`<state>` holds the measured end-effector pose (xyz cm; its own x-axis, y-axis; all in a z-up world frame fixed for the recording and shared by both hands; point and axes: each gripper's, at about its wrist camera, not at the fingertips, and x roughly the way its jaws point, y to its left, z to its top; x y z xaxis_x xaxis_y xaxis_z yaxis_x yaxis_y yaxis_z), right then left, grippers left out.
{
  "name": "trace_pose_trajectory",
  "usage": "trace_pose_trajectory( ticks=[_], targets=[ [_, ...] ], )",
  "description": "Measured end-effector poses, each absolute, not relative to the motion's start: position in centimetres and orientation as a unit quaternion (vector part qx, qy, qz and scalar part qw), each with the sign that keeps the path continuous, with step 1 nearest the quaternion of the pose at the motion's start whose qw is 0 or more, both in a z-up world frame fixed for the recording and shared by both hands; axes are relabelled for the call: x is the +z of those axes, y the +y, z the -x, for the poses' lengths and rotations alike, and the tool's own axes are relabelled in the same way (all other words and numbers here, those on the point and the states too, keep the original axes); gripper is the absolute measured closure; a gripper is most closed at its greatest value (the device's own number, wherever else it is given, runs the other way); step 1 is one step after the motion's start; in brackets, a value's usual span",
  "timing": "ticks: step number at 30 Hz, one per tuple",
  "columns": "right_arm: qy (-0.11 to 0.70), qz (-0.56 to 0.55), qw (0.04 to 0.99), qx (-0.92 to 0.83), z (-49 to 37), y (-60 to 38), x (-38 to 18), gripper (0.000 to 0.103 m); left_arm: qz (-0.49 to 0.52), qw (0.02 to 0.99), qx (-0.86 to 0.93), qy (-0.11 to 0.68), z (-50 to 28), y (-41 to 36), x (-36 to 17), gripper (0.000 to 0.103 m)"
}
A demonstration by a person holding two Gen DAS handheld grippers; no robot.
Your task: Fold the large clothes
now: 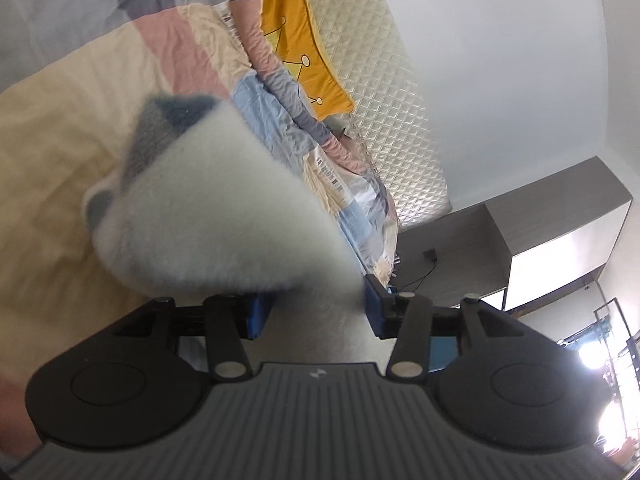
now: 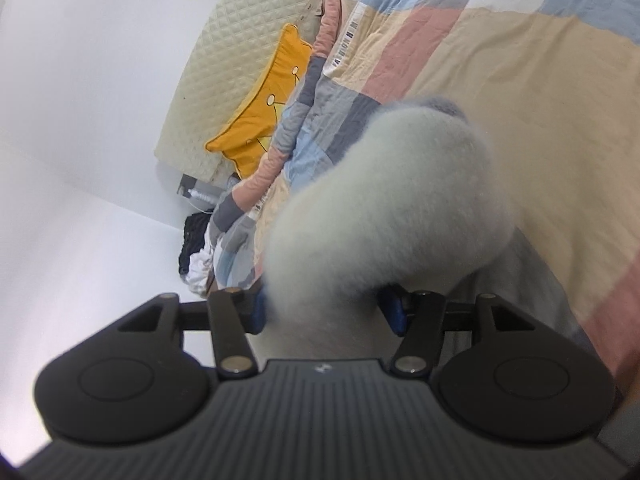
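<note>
Bedroom bed under a rumpled patchwork quilt, yellow crown-shaped cushion against the quilted headboard. Fluffy white fleece garment lifted above the quilt, pinched by left gripper and right gripper. Probably mid-fold; next, lay the held edge across evenly.

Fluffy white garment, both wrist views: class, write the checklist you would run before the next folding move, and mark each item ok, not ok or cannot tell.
1. Left gripper has the fluffy white garment between its fingers: ok, fabric fills the gap.
2. Right gripper has the garment too: ok.
3. Grip firm, pads pressing the cloth: cannot tell, fabric hides the pads.
4. Garment lifted off the patchwork bedspread: cannot tell.
5. Bedspread beyond the garment flat enough for folding: ok, only light wrinkles.
6. Yellow pillow out of the way: ok, it sits by the quilted headboard.
</note>
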<state>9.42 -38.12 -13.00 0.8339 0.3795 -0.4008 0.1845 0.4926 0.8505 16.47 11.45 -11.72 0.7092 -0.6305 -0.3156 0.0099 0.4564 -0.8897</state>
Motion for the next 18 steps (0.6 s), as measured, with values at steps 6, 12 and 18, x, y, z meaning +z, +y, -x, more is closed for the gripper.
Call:
trace_pose_trajectory(
  ticks=[6, 12, 18],
  targets=[
    [0.275, -0.514, 0.81, 0.067, -12.5, -38.6, -13.0, 0.042, 0.478, 0.792, -0.207, 0.318, -20.5, 11.1, -11.5, 0.05],
    [0.271, -0.523, 0.805, 0.068, -15.9, -38.9, -13.4, 0.041, 0.465, 0.797, -0.207, 0.324, -24.9, 10.7, -11.7, 0.05],
    [0.279, -0.521, 0.804, 0.06, -19.2, -39.1, -14.4, 0.041, 0.464, 0.796, -0.215, 0.325, -28.8, 10.8, -13.3, 0.05]
  ],
)
